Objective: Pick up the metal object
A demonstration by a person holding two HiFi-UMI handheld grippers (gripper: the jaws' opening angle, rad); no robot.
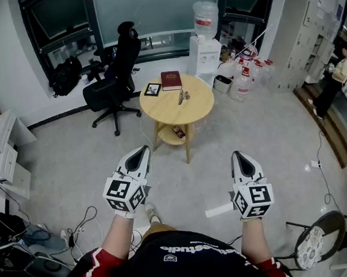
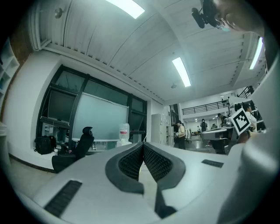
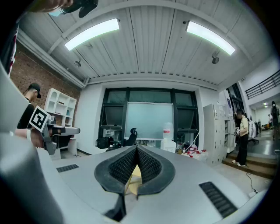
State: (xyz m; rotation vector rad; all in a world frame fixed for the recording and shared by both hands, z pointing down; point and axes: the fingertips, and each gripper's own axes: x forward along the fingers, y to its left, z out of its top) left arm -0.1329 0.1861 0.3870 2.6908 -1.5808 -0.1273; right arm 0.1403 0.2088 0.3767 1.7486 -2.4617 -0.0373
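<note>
A small metal object (image 1: 181, 96) lies near the middle of a round wooden table (image 1: 198, 108), far ahead of both grippers. A red book (image 1: 171, 80) and a small framed picture (image 1: 152, 89) lie behind it on the same top. My left gripper (image 1: 144, 150) is held level over the floor, well short of the table, jaws shut with nothing between them. My right gripper (image 1: 236, 156) is level beside it, also shut and empty. In the left gripper view the left gripper (image 2: 143, 144) has its pads meeting; in the right gripper view the right gripper (image 3: 137, 148) shows a sliver of the table behind its tips.
A black office chair (image 1: 116, 78) stands left of the table, a water dispenser (image 1: 205, 46) and several bottles (image 1: 243, 78) behind it to the right. A person (image 1: 335, 77) stands at the far right. Cables (image 1: 79, 230), a paper strip (image 1: 219, 210) and a stool (image 1: 316, 243) are near my feet.
</note>
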